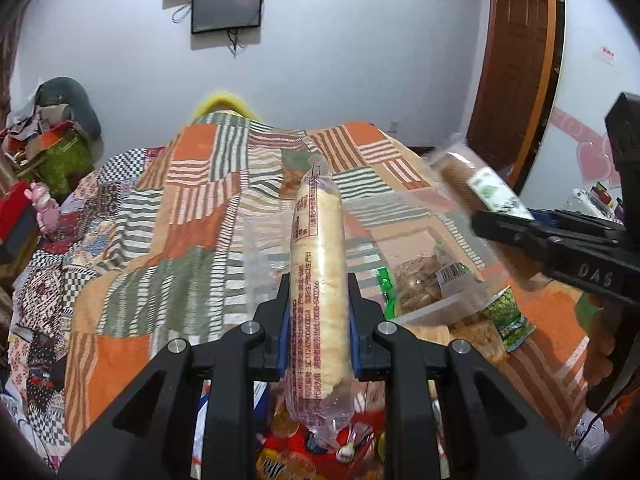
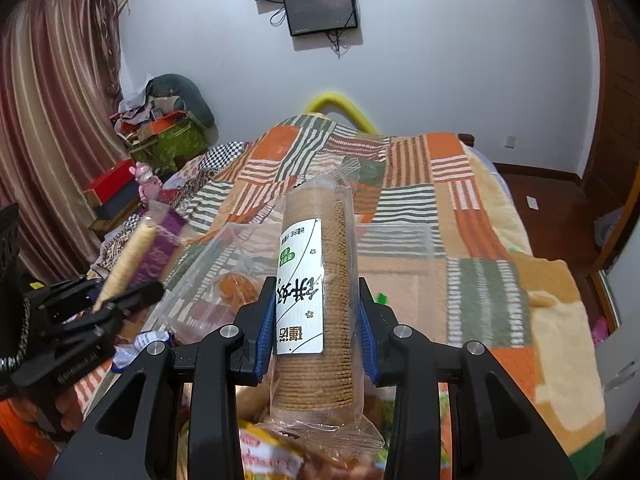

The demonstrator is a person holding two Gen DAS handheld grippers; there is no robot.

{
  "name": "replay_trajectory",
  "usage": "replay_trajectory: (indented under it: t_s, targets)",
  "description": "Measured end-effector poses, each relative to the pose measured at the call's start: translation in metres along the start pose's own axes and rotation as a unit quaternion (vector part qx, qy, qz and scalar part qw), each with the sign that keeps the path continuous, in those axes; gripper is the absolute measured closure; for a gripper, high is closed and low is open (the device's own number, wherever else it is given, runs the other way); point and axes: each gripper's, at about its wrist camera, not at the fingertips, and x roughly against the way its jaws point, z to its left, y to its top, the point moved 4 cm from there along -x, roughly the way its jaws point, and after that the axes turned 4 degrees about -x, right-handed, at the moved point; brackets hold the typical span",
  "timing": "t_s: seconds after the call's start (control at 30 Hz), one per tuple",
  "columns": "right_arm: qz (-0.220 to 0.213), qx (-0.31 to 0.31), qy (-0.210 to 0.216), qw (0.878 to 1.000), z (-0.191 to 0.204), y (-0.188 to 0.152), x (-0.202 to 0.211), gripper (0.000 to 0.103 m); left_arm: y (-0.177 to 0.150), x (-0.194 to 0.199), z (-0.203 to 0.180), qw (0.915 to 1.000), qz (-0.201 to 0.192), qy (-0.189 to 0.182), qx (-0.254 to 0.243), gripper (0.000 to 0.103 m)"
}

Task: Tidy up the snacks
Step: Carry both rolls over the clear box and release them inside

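Between the blue pads of the left tongs (image 1: 319,320) sits a pale roll of crackers (image 1: 318,280) in clear wrap with red print, pinched about its lower half and pointing away from the camera, its far end raised above the bed. The right tongs (image 2: 318,322) likewise pinch a brown stack of round biscuits (image 2: 320,300) in clear wrap with a white label, gripped low on the stack, its crimped end hanging below the pads. Each pair shows in the other's view: the right tongs at the right edge of the left wrist view with the brown stack blurred, the left tongs at the lower left of the right wrist view with the pale roll blurred.

Below and beyond both lies a clear plastic tray (image 2: 400,236) on the patchwork blanket (image 1: 160,220) of the bed, holding some wrapped snacks (image 1: 420,284). More snack packets (image 1: 296,452) crowd the near edge under the tongs. Farther off stand a cluttered pile (image 2: 168,128) by the curtain (image 2: 52,120), and two dark screens (image 2: 320,8) on the white wall.
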Motion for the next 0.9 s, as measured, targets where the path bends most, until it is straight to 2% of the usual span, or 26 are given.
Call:
replay_trajectory:
  t_s: [0.4,0.57,0.67,0.9]
  targets:
    - [0.071,0.01,0.006,0.997,0.007,-0.004,-0.059,0.07,0.01,-0.052,-0.001,0.9989,0.036,-0.028,0.003,0.081]
    - [0.09,0.014,0.001,0.996,0.002,-0.01,-0.063,0.07,0.013,-0.062,-0.008,0.9983,0.043,-0.04,0.003,0.081]
    - [0.096,0.017,0.004,0.995,0.002,-0.012,-0.061,0.07,0.014,-0.063,-0.013,0.9985,0.043,-0.033,-0.001,0.08]
    - [0.087,0.02,-0.002,0.996,-0.004,-0.009,-0.046,0.069,0.016,-0.045,-0.005,0.9985,0.038,-0.038,0.012,0.074]
